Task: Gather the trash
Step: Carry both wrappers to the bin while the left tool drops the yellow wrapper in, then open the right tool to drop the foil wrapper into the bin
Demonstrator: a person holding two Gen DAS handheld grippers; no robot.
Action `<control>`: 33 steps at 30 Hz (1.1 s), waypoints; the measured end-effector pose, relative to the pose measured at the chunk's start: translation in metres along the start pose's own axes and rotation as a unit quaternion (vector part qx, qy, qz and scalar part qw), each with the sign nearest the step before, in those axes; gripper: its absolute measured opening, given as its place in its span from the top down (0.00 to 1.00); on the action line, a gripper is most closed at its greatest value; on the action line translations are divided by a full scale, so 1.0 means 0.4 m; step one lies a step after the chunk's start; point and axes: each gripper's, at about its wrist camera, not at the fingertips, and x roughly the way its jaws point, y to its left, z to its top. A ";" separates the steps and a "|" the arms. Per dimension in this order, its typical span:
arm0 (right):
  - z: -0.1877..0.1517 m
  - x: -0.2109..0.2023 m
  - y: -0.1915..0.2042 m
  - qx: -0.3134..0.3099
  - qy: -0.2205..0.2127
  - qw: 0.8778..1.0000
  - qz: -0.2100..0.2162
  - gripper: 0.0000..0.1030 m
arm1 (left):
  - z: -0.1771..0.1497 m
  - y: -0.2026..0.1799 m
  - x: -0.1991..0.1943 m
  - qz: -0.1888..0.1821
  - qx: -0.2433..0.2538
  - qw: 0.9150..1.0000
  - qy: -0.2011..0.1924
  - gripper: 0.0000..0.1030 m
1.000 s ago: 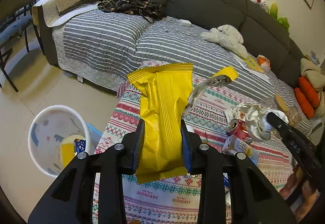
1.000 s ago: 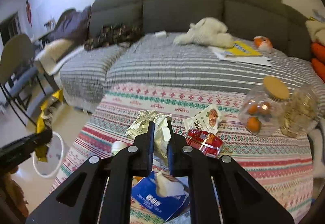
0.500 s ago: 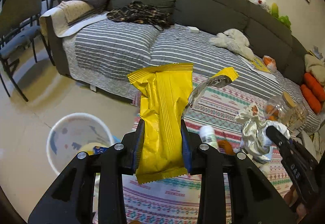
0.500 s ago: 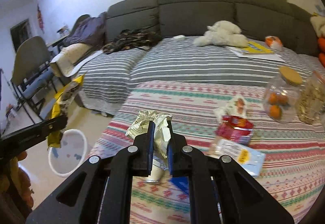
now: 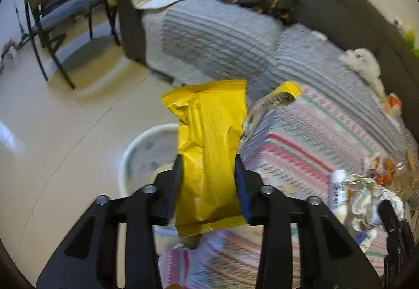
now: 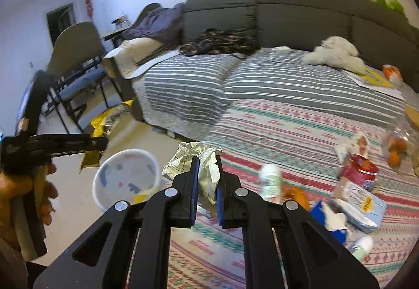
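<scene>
Item 1: my left gripper point(image 5: 208, 171), lower centre of the left wrist view, jaws clamped on a yellow wrapper point(image 5: 209, 147) that stands upright between them, its torn top flap with a silver lining curling toward the right of centre. In the right wrist view the same gripper point(image 6: 102, 143) shows at left centre, my left hand point(image 6: 23, 184) on its handle, the wrapper point(image 6: 104, 121) hanging from its tip

Item 2: my right gripper point(image 6: 207, 171), lower centre of the right wrist view, jaws pressed narrow on a crumpled silver wrapper point(image 6: 207, 173) that bulges out above them

Item 3: white bin point(image 6: 125, 179), lower left of centre in the right wrist view, standing on the floor just beside the patterned cloth point(image 6: 288, 132). In the left wrist view the bin point(image 5: 149, 153) sits directly behind the yellow wrapper, partly hidden by it

Item 4: trash left on the cloth, right half of the right wrist view: 1 white bottle point(image 6: 271, 179), 1 red packet point(image 6: 358, 173), 1 pale blue pack point(image 6: 361, 205)

Item 5: grey sofa point(image 6: 301, 16) with a striped cover, upper half of both views; chair point(image 6: 76, 64) at upper left
</scene>
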 end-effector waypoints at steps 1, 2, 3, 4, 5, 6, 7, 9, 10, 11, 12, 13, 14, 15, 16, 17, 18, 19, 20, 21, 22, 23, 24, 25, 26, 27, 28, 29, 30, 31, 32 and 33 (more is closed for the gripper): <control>-0.001 0.008 0.016 -0.004 0.002 1.000 0.005 0.89 | 0.002 0.013 0.008 0.008 -0.002 1.000 0.007 0.54; -0.004 0.022 0.039 -0.010 0.006 1.000 0.012 0.89 | 0.004 0.027 0.012 0.011 -0.010 1.000 0.011 0.52; -0.005 0.028 0.053 -0.012 0.008 1.000 0.014 0.89 | 0.008 0.042 0.014 0.009 -0.019 1.000 0.016 0.51; -0.009 0.045 0.075 -0.016 0.014 1.000 0.020 0.89 | 0.013 0.051 0.014 0.006 -0.024 1.000 0.017 0.50; -0.013 0.063 0.096 -0.019 0.019 0.999 0.027 0.89 | 0.016 0.063 0.003 0.004 -0.030 0.999 0.013 0.46; -0.015 0.083 0.118 -0.021 0.024 0.999 0.032 0.89 | 0.018 0.073 -0.006 0.002 -0.033 0.999 0.008 0.44; -0.018 0.095 0.132 -0.021 0.027 0.999 0.037 0.89 | 0.020 0.081 -0.020 -0.001 -0.037 0.999 0.000 0.40; -0.022 0.141 0.173 -0.021 0.038 0.998 0.051 0.89 | 0.023 0.096 -0.042 -0.002 -0.044 0.999 -0.013 0.40; -0.025 0.155 0.189 -0.021 0.041 0.997 0.055 0.89 | 0.024 0.104 -0.054 0.000 -0.048 0.999 -0.021 0.40; -0.026 0.175 0.208 -0.024 0.045 0.997 0.059 0.89 | 0.027 0.113 -0.063 0.004 -0.051 0.998 -0.029 0.40; -0.028 0.199 0.232 -0.028 0.049 0.996 0.063 0.89 | 0.030 0.125 -0.077 0.010 -0.057 0.998 -0.039 0.40; -0.029 0.213 0.249 -0.030 0.051 0.996 0.067 0.89 | 0.035 0.132 -0.080 0.014 -0.060 0.997 -0.043 0.40; -0.030 0.232 0.268 -0.032 0.054 0.995 0.071 0.89 | 0.039 0.145 -0.089 0.021 -0.062 0.997 -0.050 0.40; -0.032 0.242 0.280 -0.033 0.055 0.995 0.074 0.89 | 0.046 0.153 -0.092 0.029 -0.064 0.996 -0.055 0.40; -0.033 0.260 0.304 -0.037 0.056 0.995 0.080 0.88 | 0.049 0.160 -0.096 0.035 -0.066 0.995 -0.059 0.40; -0.033 0.271 0.318 -0.040 0.056 0.994 0.083 0.85 | 0.052 0.168 -0.099 0.039 -0.069 0.995 -0.062 0.40; -0.033 0.281 0.329 -0.042 0.056 0.994 0.083 0.85 | 0.055 0.180 -0.104 0.042 -0.073 0.994 -0.065 0.40; -0.033 0.294 0.340 -0.041 0.058 0.994 0.082 0.84 | 0.057 0.189 -0.107 0.042 -0.077 0.994 -0.067 0.40; -0.031 0.310 0.348 -0.039 0.063 0.994 0.082 0.79 | 0.060 0.200 -0.110 0.043 -0.082 0.993 -0.069 0.39; -0.031 0.317 0.351 -0.038 0.066 0.994 0.083 0.73 | 0.060 0.204 -0.112 0.044 -0.083 0.993 -0.070 0.39; -0.030 0.325 0.356 -0.038 0.068 0.994 0.078 0.60 | 0.061 0.210 -0.114 0.047 -0.084 0.993 -0.072 0.37; -0.028 0.327 0.357 -0.038 0.067 0.995 0.070 0.54 | 0.061 0.212 -0.114 0.050 -0.084 0.993 -0.073 0.33; -0.026 0.326 0.355 -0.037 0.065 0.995 0.067 0.52 | 0.061 0.215 -0.114 0.054 -0.082 0.992 -0.074 0.30; -0.022 0.322 0.353 -0.037 0.064 0.995 0.062 0.47 | 0.061 0.215 -0.114 0.056 -0.081 0.992 -0.076 0.27; -0.019 0.317 0.349 -0.037 0.061 0.996 0.053 0.43 | 0.060 0.214 -0.114 0.058 -0.080 0.992 -0.076 0.27; -0.015 0.308 0.344 -0.039 0.054 0.997 0.031 0.33 | 0.060 0.210 -0.112 0.059 -0.076 0.992 -0.076 0.27; -0.010 0.302 0.336 -0.038 0.048 0.998 0.015 0.23 | 0.058 0.205 -0.111 0.061 -0.072 0.993 -0.076 0.26; -0.006 0.293 0.324 -0.034 0.041 0.999 -0.002 0.16 | 0.054 0.203 -0.112 0.063 -0.070 0.993 -0.076 0.22; 0.000 0.279 0.307 -0.023 0.036 0.999 -0.028 0.13 | 0.052 0.195 -0.112 0.067 -0.066 0.993 -0.078 0.21; 0.004 0.272 0.291 -0.014 0.035 0.998 -0.043 0.09 | 0.050 0.183 -0.113 0.073 -0.057 0.992 -0.082 0.20; 0.008 0.263 0.274 -0.004 0.035 0.998 -0.059 0.09 | 0.047 0.176 -0.115 0.077 -0.051 0.992 -0.084 0.20; 0.013 0.256 0.256 0.003 0.037 0.997 -0.071 0.08 | 0.044 0.161 -0.117 0.086 -0.040 0.991 -0.089 0.17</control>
